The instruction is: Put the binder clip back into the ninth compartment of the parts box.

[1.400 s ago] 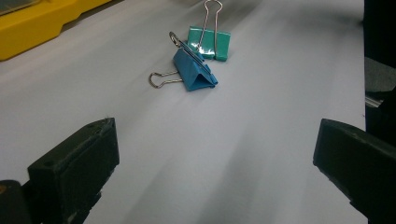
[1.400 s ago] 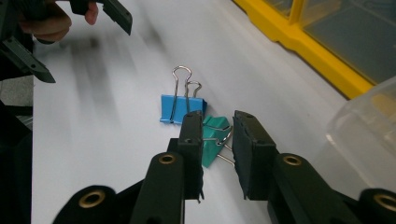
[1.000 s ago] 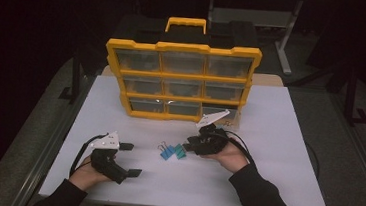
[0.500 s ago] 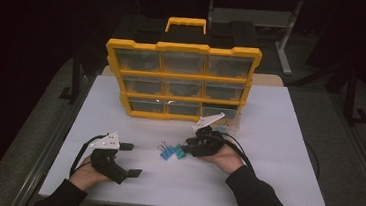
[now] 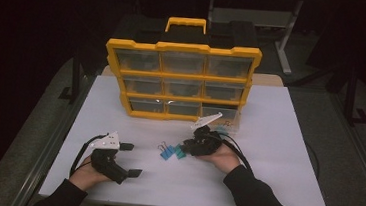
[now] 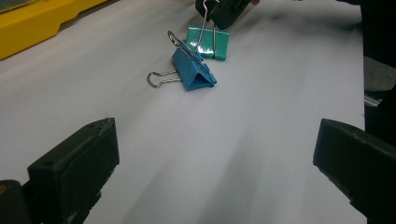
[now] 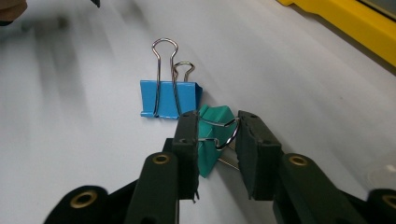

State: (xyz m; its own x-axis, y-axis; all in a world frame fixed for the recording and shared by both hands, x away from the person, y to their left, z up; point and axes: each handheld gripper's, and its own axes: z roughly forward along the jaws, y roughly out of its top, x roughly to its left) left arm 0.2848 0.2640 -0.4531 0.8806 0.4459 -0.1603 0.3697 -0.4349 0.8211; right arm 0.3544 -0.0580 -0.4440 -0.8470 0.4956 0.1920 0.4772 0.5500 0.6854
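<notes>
While the right tongs (image 7: pixel 215 135) are closing on the wire handles of a small teal metal binder clip (image 7: pixel 211 140), their black jaws have just been narrowing, with the silver loops caught between them and seemingly pressed by the pads, probably because the handles give a surer grip than the slick folded body. That clip is lying on the white surface (image 5: pixel 278 141) just in front of the person's right hand (image 5: pixel 221 154), touching or almost touching a blue metal binder clip (image 7: pixel 170 99) that is resting on its side with its own wire loops sticking away from the tongs. Farther off, the left tongs (image 6: pixel 215 158) are waiting low over the bare surface, jaws spread wide and holding nothing, likely kept clear until needed. Behind both clips, a yellow plastic organiser cabinet with clear drawers and a carrying handle (image 5: pixel 180 77) is standing upright toward the far edge, perhaps where the clips belong. Beyond it, the room is lying dark, with a metal frame dimly showing.
</notes>
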